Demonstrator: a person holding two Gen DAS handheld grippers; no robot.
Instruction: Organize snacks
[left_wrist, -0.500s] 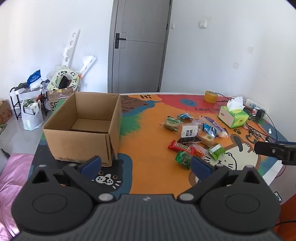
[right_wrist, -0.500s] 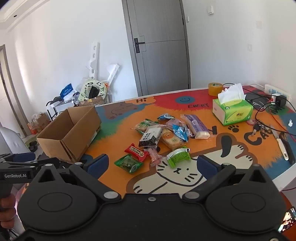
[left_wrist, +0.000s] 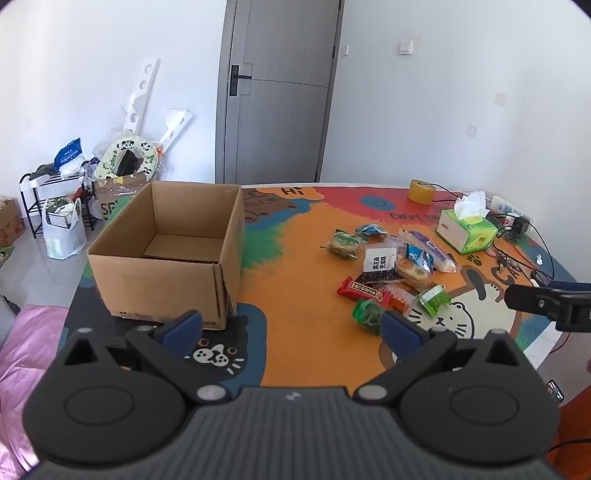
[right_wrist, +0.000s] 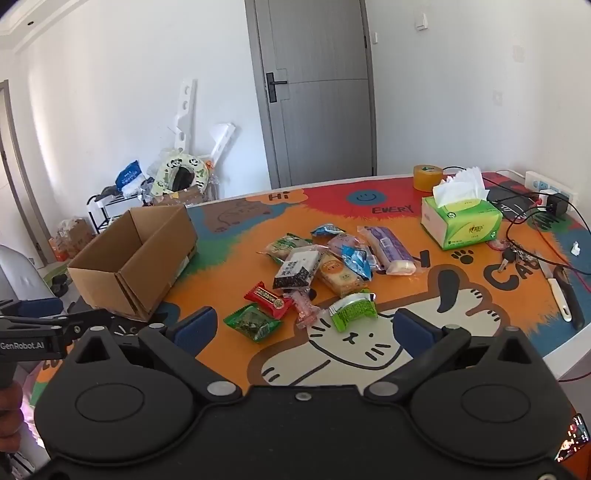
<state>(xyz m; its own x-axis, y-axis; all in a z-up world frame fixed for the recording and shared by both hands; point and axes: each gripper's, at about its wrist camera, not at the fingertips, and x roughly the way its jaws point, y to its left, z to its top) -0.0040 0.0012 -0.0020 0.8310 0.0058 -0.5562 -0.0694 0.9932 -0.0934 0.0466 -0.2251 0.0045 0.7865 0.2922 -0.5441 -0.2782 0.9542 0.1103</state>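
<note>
While the snacks (right_wrist: 317, 273) are lying piled mid-table, at 3 o'clock from the box (left_wrist: 166, 251), both grippers (left_wrist: 291, 328) (right_wrist: 303, 328) are hanging wide open, empty. Packets are looking light, crinkly, slippery; pinching a sealed edge seems best.

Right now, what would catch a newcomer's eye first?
The heap of bright snack packets mid-table on a loud cartoon cat mat. To its left stands an open cardboard box, with a green tissue box at the far right.
</note>
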